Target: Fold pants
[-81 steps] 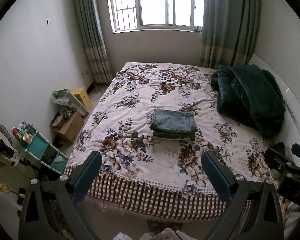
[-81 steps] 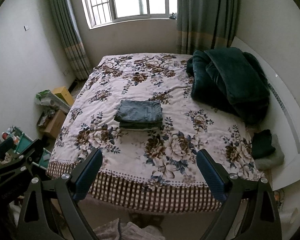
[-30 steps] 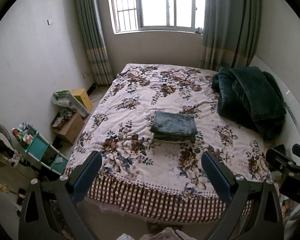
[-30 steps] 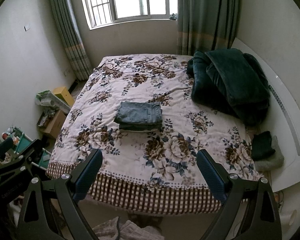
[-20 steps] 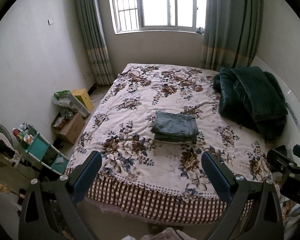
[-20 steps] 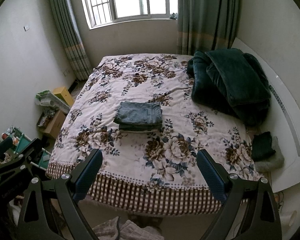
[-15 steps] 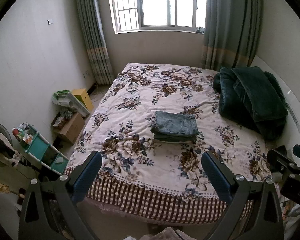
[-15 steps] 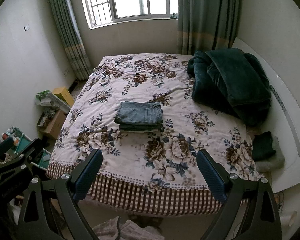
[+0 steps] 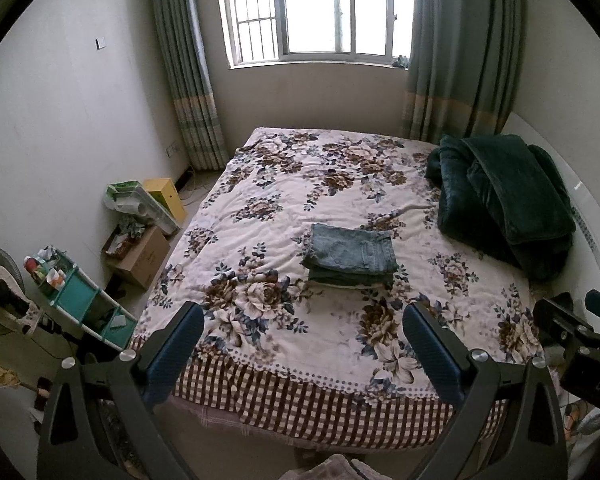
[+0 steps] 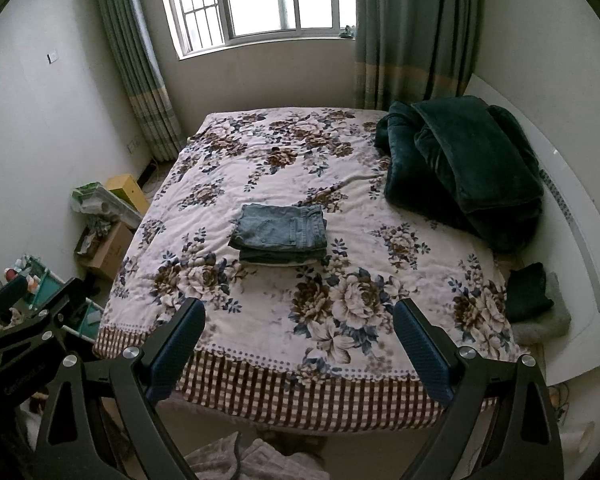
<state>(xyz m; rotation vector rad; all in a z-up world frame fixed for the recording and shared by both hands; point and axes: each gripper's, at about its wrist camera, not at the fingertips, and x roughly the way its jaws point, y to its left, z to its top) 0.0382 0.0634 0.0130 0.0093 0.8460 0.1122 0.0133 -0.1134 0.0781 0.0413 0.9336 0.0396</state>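
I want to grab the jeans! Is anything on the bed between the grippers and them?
Nothing visible is. The folded jeans lie mid-bed, and only bare flowered bedspread stretches from them to the open left gripper and right gripper. The dark green blanket is off to the right side.

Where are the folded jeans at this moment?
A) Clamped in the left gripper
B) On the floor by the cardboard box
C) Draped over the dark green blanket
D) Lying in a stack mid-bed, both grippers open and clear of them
D: the folded jeans top a small stack on the floral bedspread; the left gripper and right gripper hang open at the bed's foot.
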